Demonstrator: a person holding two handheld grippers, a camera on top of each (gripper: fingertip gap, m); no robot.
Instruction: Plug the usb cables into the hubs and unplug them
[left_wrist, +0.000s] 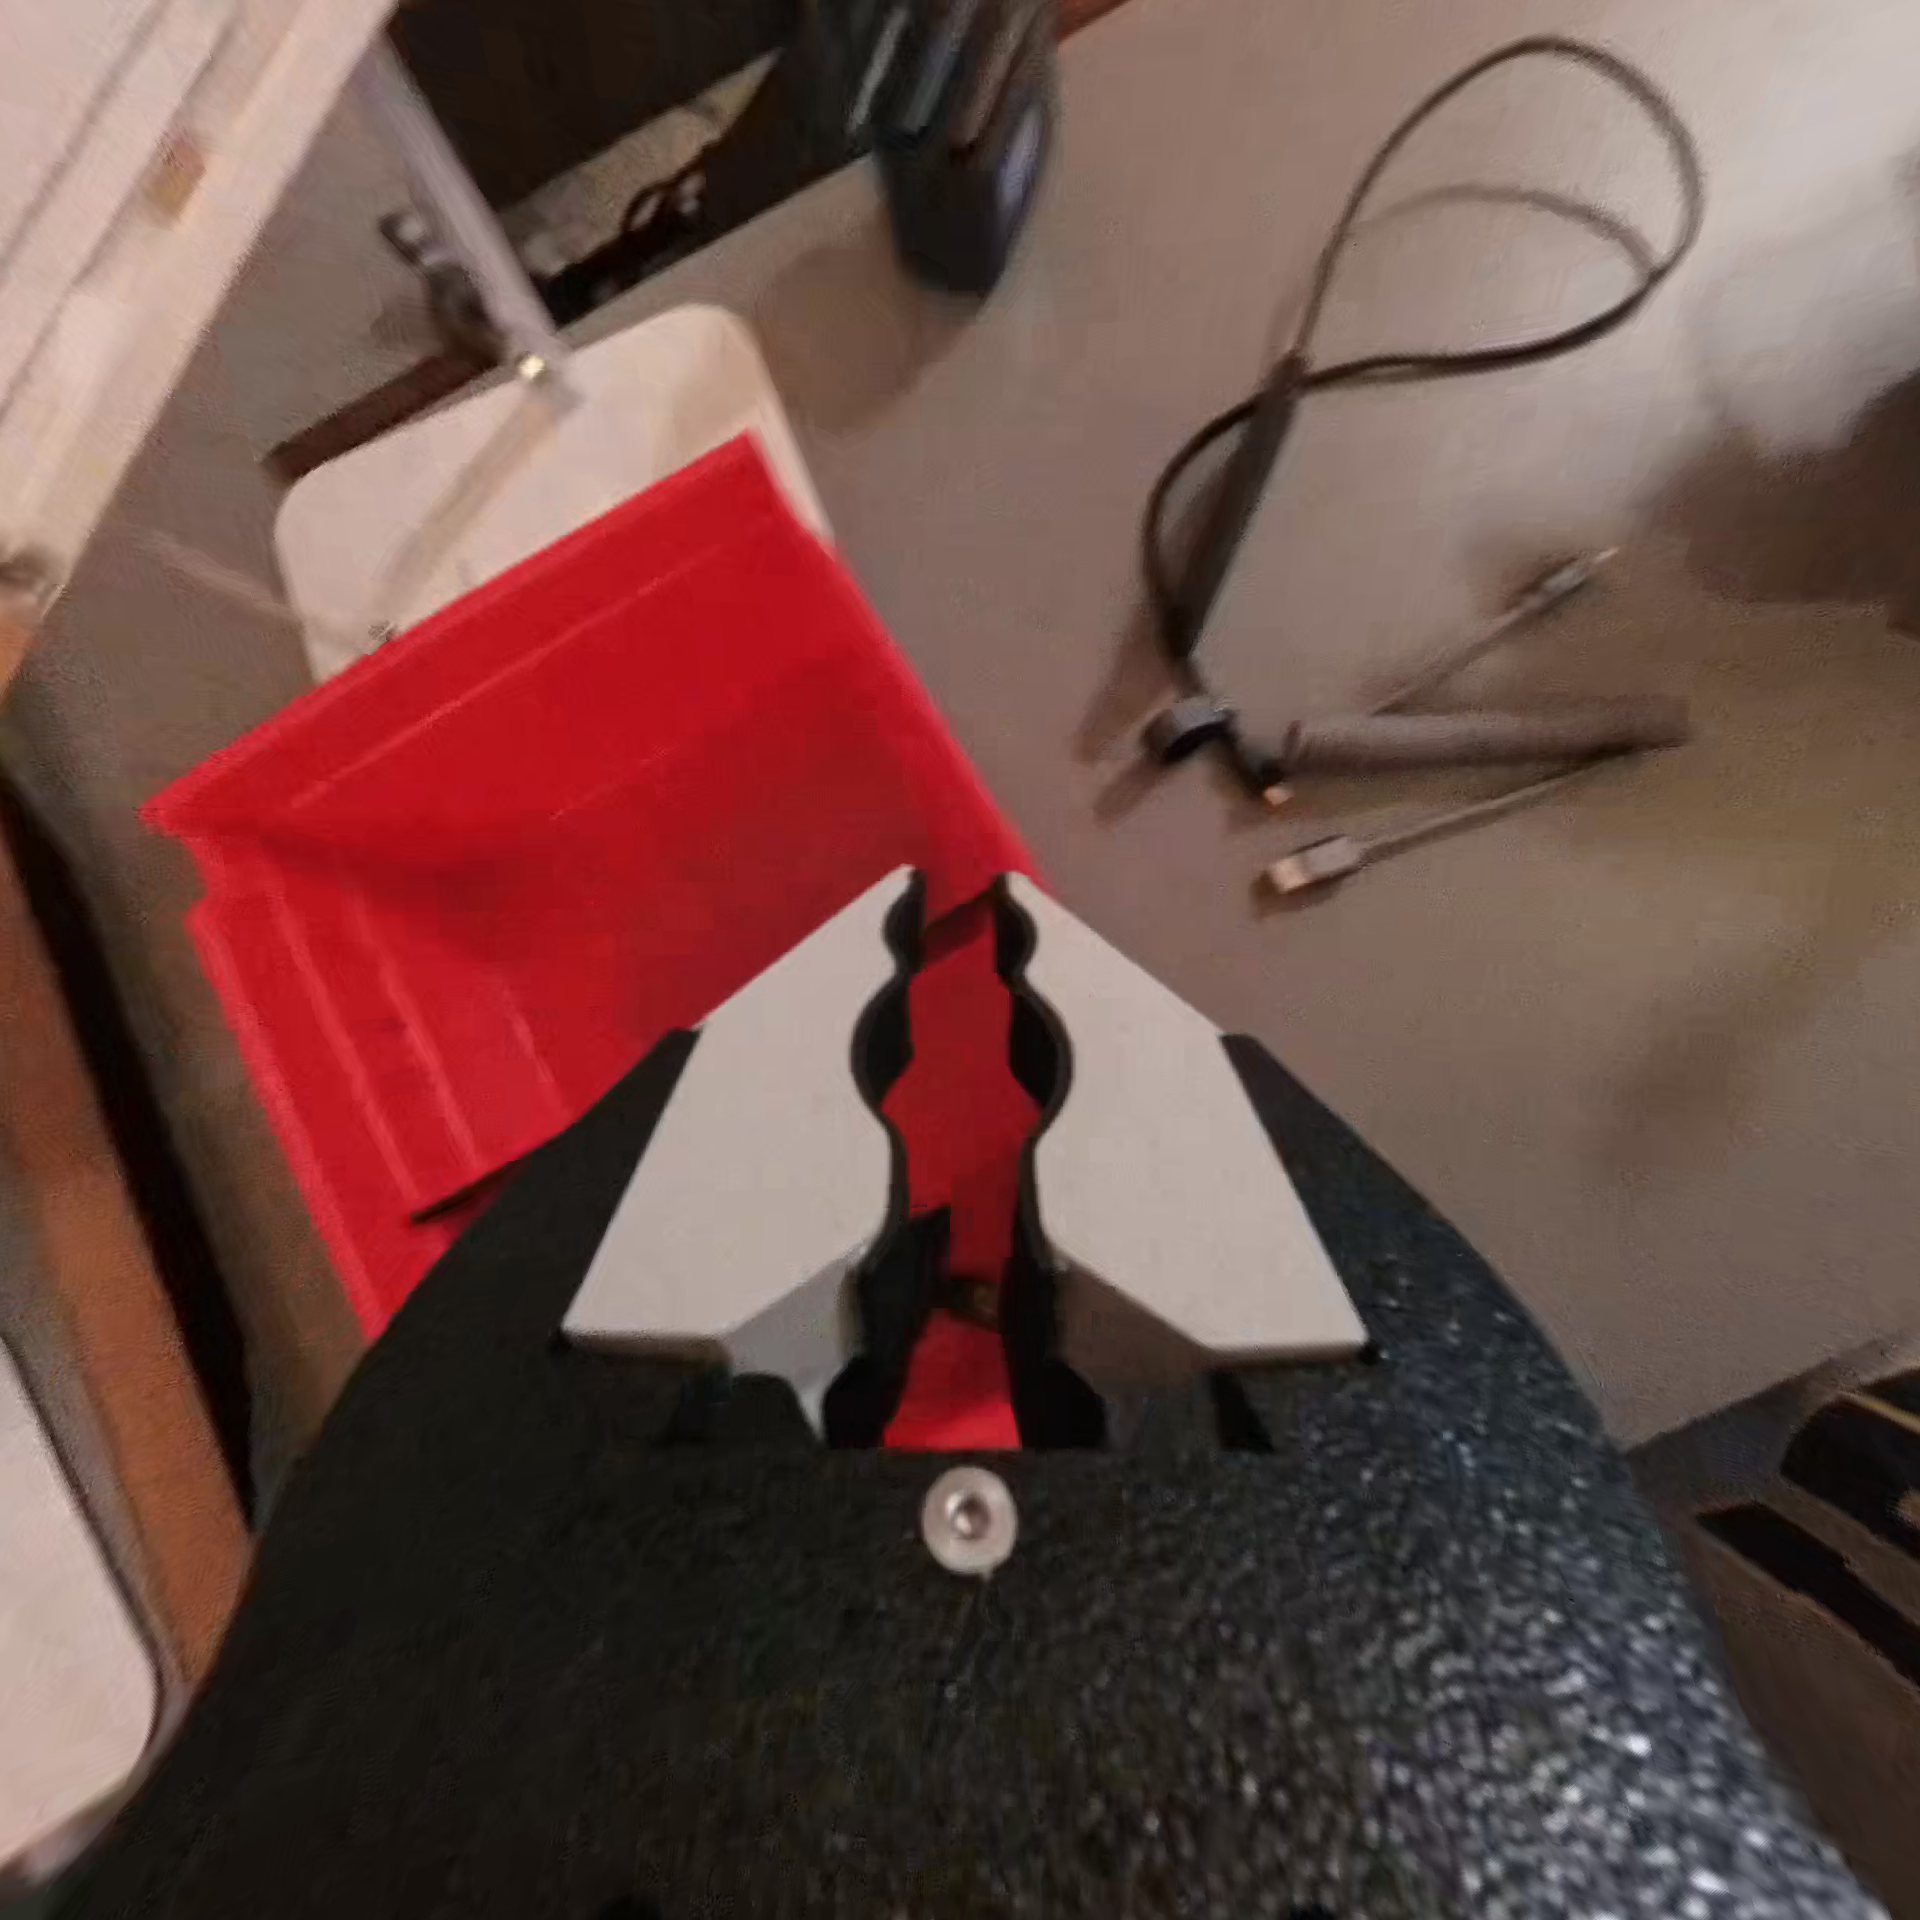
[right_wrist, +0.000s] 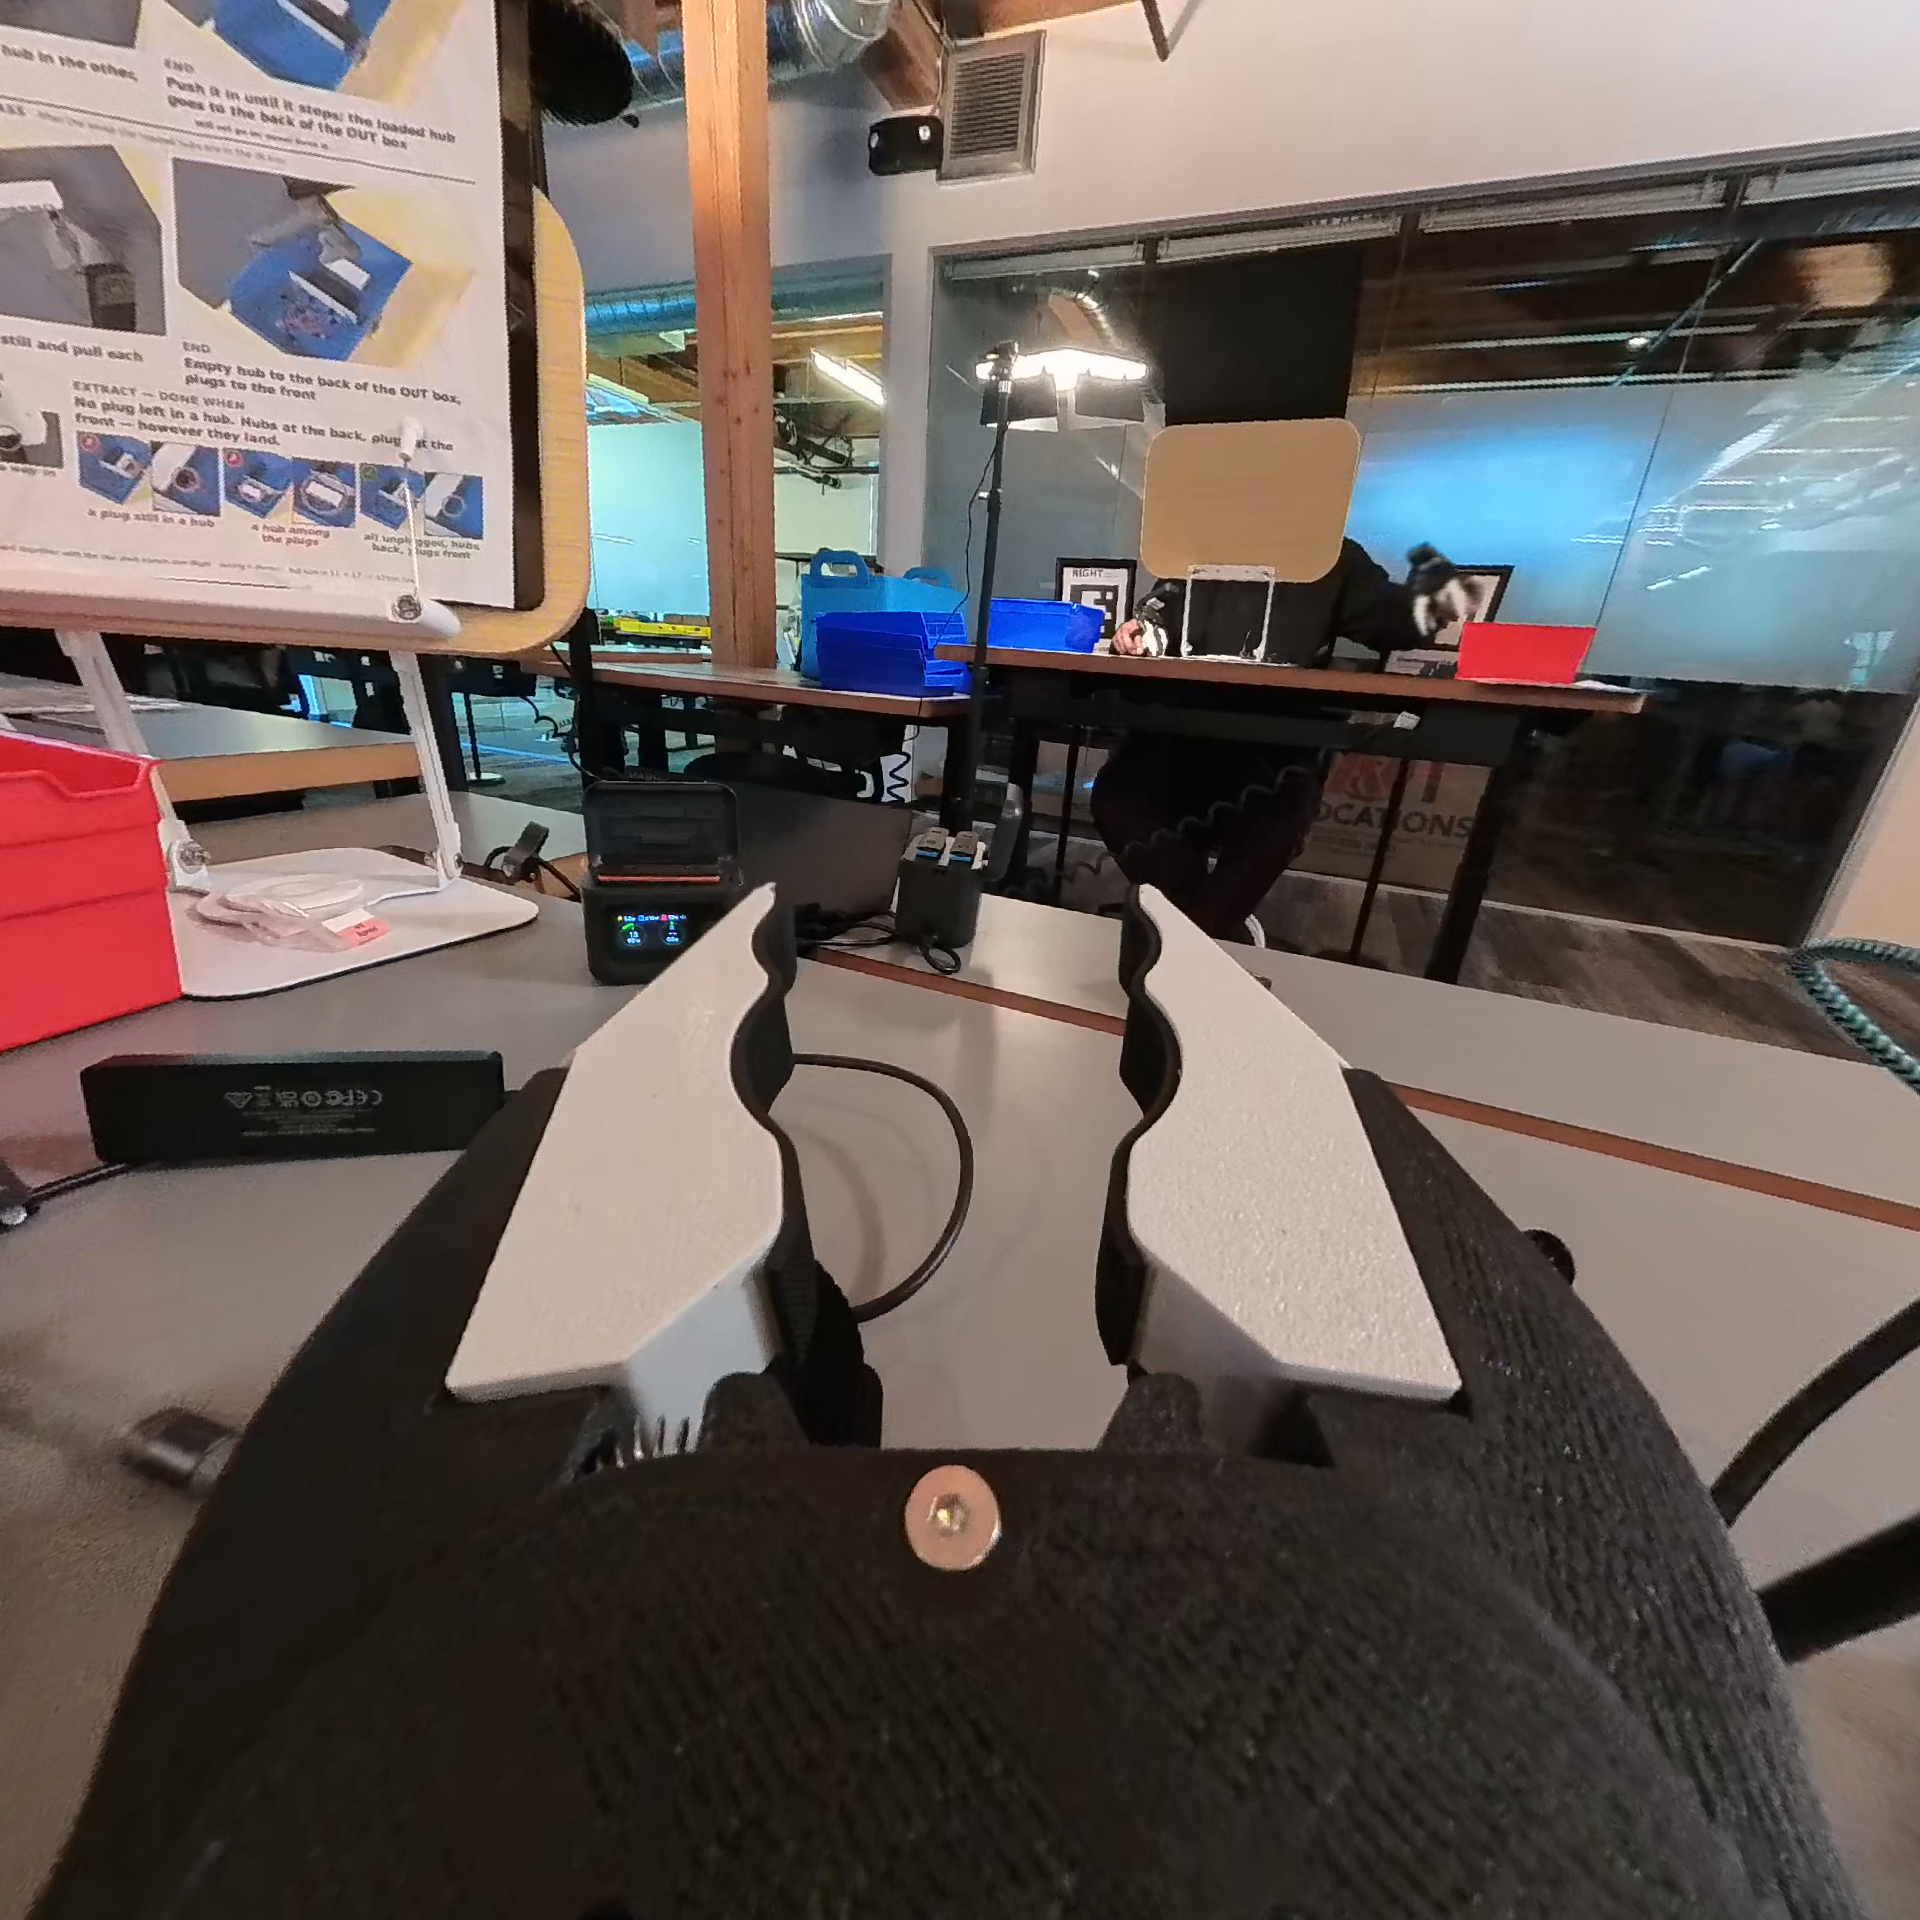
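Note:
In the left wrist view my left gripper (left_wrist: 958, 883) hovers over a red bin (left_wrist: 582, 831). Its jaws are nearly together with a narrow gap, and nothing shows between them. To its right on the grey table lie a black hub with a looped cable (left_wrist: 1236, 520) and loose USB plugs (left_wrist: 1309, 868); this view is blurred. In the right wrist view my right gripper (right_wrist: 956, 899) is open and empty, low over the table. A black hub (right_wrist: 291, 1101) lies to its left. A black cable loop (right_wrist: 935, 1143) lies on the table between the fingers.
The red bin (right_wrist: 73, 883) stands at the left, beside a white stand (right_wrist: 343, 914) holding an instruction board. Two black charger units (right_wrist: 660, 883) stand at the table's back edge. A silver plug (right_wrist: 177, 1444) lies near left, a teal braided cable (right_wrist: 1860, 997) at right. A person sits at a far table. My right fingertips sit around 40 cm from my left ones. Left tips and right tips are each some 20 cm from the black hub (right_wrist: 291, 1101).

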